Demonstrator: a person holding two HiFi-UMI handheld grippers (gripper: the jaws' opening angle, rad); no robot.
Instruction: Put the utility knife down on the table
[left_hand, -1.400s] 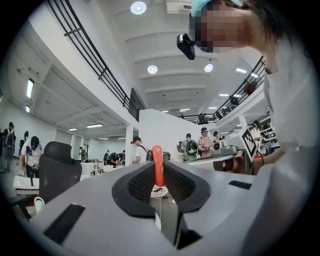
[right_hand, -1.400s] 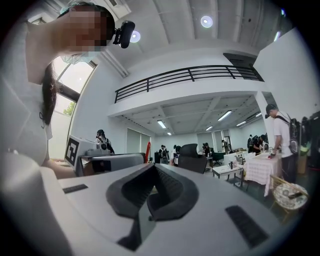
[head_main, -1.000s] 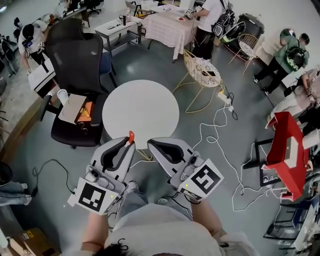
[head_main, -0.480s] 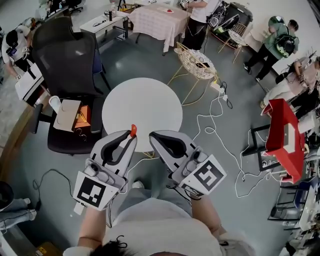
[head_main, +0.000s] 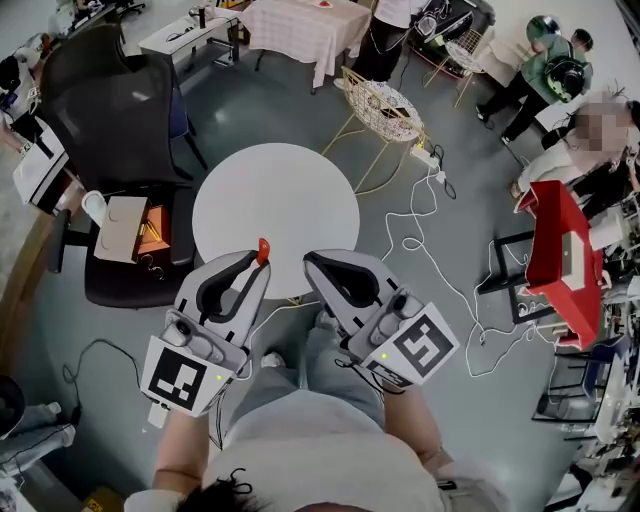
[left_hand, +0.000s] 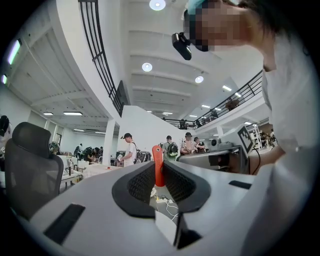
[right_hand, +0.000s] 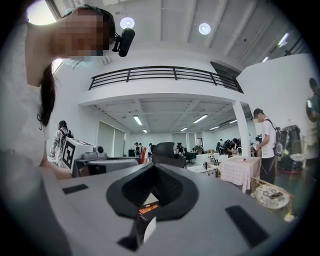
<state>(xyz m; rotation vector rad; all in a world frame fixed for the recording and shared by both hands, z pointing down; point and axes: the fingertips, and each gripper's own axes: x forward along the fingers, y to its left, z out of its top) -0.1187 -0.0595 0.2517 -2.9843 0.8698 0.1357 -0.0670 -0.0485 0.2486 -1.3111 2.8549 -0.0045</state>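
Obs., largest first.

Round white table (head_main: 275, 190): bare top, at 12 o'clock from my tongs. It is the set-down target, so I judge I am facing it for that reason.

Black office chair (head_main: 125, 110): at 10 o'clock from the table, with a flat box (head_main: 125, 220) on its seat. Not involved.

Left gripper (head_main: 257, 268): clenched on the utility knife (head_main: 263, 247). The orange end stands upright between the pads and pokes out past the tips toward 12 o'clock. The knife is off the table and apart from it, near the table's 6 o'clock edge as seen from the head view. The firm pinch near the tips is, in my judgement, what keeps the slim body from swinging during carry. Task not yet done.

Right gripper (head_main: 313, 262): tips closed together and nothing between them. It hangs at 3 o'clock from the left gripper, near it; I judge it idle and held out of the way.

Marker cubes (head_main: 182, 378): black-and-white square patterns only.

Writing: none legible on the knife, tongs or table. No brand found.
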